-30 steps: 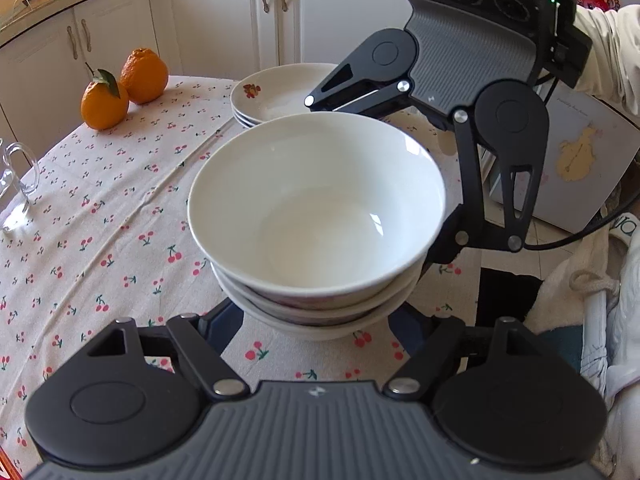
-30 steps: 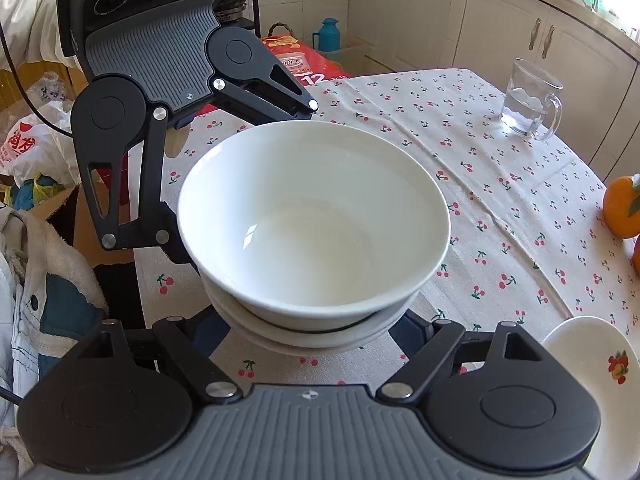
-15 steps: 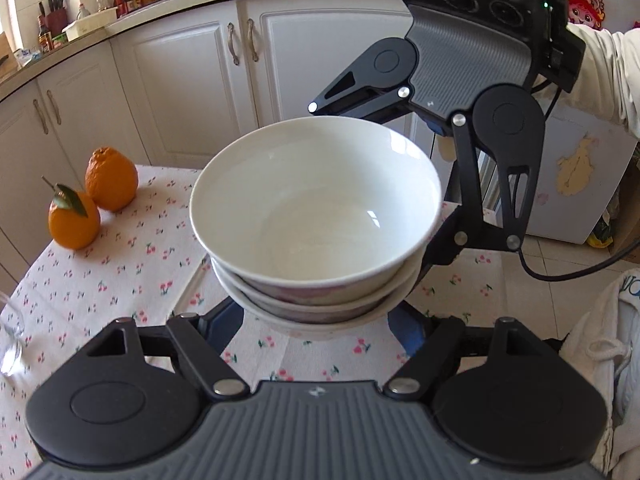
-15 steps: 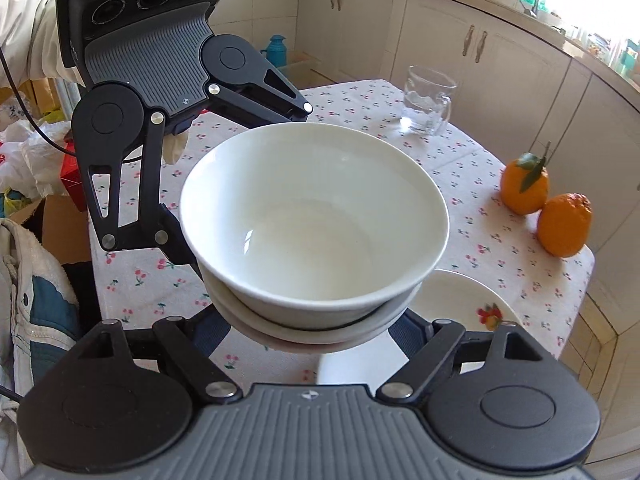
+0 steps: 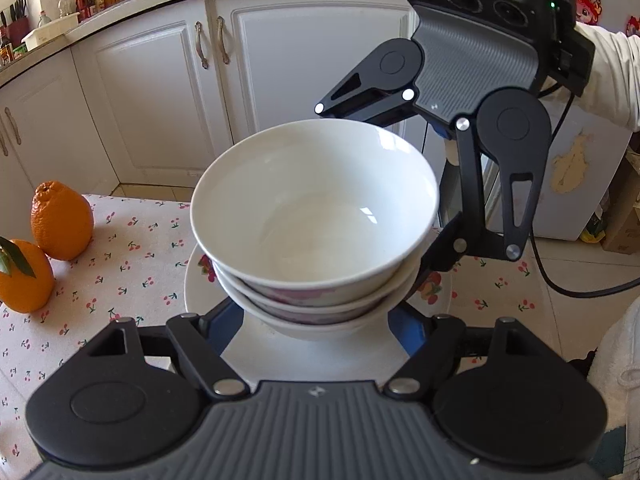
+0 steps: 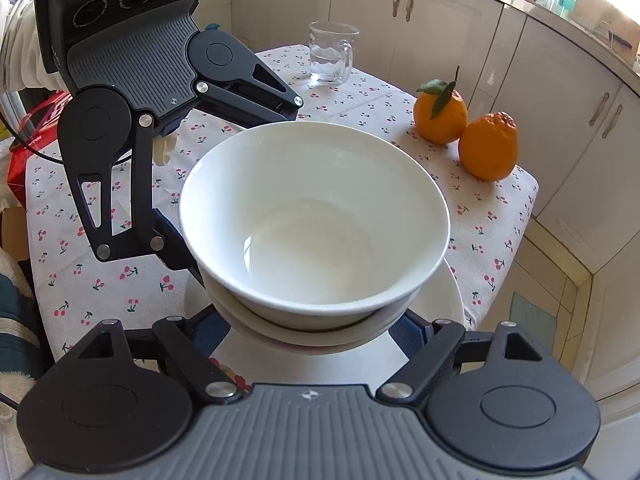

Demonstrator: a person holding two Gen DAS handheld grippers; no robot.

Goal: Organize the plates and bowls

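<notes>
A stack of three white bowls [image 5: 316, 216] [image 6: 312, 220] hangs between my two grippers, just above a stack of white plates [image 5: 204, 292] [image 6: 448, 300] with fruit prints. My left gripper [image 5: 316, 320] clasps the stack's lower bowls from one side, wide apart around them. My right gripper [image 6: 316, 328] clasps them from the opposite side; it shows in the left wrist view [image 5: 432, 240], and the left one in the right wrist view [image 6: 188, 256]. The fingertips are hidden under the bowls.
The table has a cherry-print cloth [image 6: 100, 272]. Two oranges [image 5: 60, 220] [image 6: 464, 128] sit beside the plates. A glass mug [image 6: 332, 54] with water stands at the far end. White cabinets [image 5: 168, 92] are behind; the table edge [image 6: 516, 248] is close.
Both grippers carried the bowl stack across the table, from beside the plate stack to directly over it. The grip on the bowls is unchanged.
</notes>
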